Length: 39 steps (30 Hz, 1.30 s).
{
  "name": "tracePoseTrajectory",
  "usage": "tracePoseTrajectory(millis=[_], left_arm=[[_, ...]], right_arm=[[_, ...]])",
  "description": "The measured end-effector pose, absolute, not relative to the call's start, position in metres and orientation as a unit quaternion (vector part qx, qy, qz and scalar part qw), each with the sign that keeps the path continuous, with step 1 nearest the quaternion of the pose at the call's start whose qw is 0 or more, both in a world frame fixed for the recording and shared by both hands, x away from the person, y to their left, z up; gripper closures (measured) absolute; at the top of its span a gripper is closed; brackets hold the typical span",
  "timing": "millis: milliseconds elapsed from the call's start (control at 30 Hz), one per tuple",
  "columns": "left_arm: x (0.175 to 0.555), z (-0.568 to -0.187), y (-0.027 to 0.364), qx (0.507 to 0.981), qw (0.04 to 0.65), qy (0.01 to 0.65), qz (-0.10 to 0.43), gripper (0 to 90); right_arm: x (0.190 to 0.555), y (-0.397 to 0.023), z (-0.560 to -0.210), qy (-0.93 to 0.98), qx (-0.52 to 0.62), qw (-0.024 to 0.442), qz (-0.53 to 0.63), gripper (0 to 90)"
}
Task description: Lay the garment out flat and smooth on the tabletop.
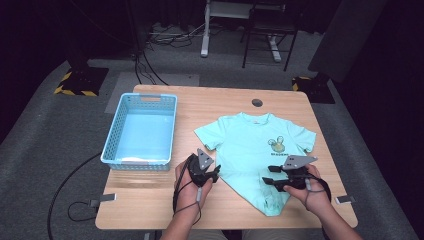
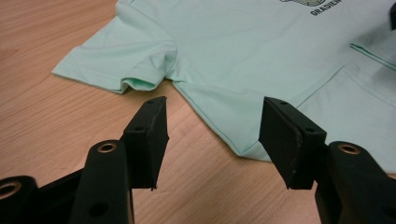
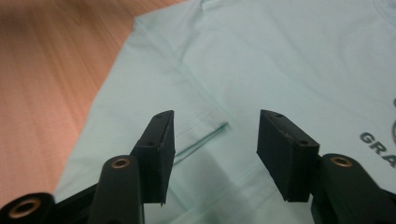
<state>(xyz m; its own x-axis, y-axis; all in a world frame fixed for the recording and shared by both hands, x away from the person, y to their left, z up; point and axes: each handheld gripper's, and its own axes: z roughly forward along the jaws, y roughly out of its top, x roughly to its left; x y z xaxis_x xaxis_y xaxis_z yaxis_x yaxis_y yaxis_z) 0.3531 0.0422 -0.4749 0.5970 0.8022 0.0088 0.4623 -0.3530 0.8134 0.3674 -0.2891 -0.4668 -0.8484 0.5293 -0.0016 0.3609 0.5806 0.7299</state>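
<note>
two parted grippers, left gripper [image 1: 216,175] beside the mint t-shirt's [image 1: 250,145] edge, right gripper [image 1: 266,180] over its hem, neither clamped

High view overhead facing forward, gripper views close, sharing shirt [image 1: 252,145]

This looks like a lab or recording studio. A lone wooden counter [image 1: 150,210] stands on grey carpet [image 1: 45,145] amid dark, curtained surroundings. Black-and-yellow hazard-striped stand bases [image 1: 75,82] flank it, cables [image 1: 150,65] trail across the floor, and a white desk frame [image 1: 205,30] and black chair [image 1: 267,35] sit behind.
</note>
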Motion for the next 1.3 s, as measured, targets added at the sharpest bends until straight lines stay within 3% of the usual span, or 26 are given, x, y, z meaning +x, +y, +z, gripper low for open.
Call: tracePoseTrajectory(millis=[267, 433, 567, 900, 1033, 1067, 1133, 1167, 1233, 1300], left_arm=[[0.348, -0.479, 0.053, 0.792, 0.399, 0.411, 0.212, 42.3], [0.342, -0.479, 0.06, 0.786, 0.397, 0.421, 0.217, 42.3], [0.337, -0.478, 0.067, 0.781, 0.397, 0.428, 0.223, 42.3], [0.331, -0.472, 0.075, 0.774, 0.397, 0.432, 0.238, 42.5], [0.33, -0.47, 0.075, 0.773, 0.399, 0.431, 0.24, 42.6], [0.33, -0.47, 0.074, 0.773, 0.4, 0.43, 0.239, 42.6], [0.33, -0.47, 0.072, 0.774, 0.4, 0.43, 0.238, 42.6], [0.331, -0.47, 0.072, 0.776, 0.399, 0.427, 0.237, 42.6], [0.331, -0.471, 0.07, 0.777, 0.399, 0.425, 0.236, 42.6], [0.331, -0.471, 0.066, 0.78, 0.398, 0.422, 0.234, 42.6]], right_arm=[[0.389, -0.27, -0.488, 0.888, 0.251, 0.097, 0.373, 47.7], [0.384, -0.258, -0.493, 0.901, 0.227, 0.079, 0.36, 79.9], [0.38, -0.253, -0.489, 0.91, 0.212, 0.089, 0.345, 85.8], [0.373, -0.248, -0.468, 0.9, 0.213, 0.09, 0.369, 86.0], [0.346, -0.226, -0.452, 0.905, 0.16, 0.069, 0.388, 85.4], [0.333, -0.217, -0.446, 0.902, 0.124, 0.037, 0.411, 83.3], [0.31, -0.202, -0.439, 0.896, 0.058, -0.038, 0.44, 70.4], [0.304, -0.199, -0.437, 0.896, 0.034, -0.054, 0.439, 64.8], [0.307, -0.204, -0.437, 0.895, 0.048, -0.036, 0.441, 57.2], [0.322, -0.218, -0.438, 0.899, 0.091, 0.016, 0.427, 54.5]])
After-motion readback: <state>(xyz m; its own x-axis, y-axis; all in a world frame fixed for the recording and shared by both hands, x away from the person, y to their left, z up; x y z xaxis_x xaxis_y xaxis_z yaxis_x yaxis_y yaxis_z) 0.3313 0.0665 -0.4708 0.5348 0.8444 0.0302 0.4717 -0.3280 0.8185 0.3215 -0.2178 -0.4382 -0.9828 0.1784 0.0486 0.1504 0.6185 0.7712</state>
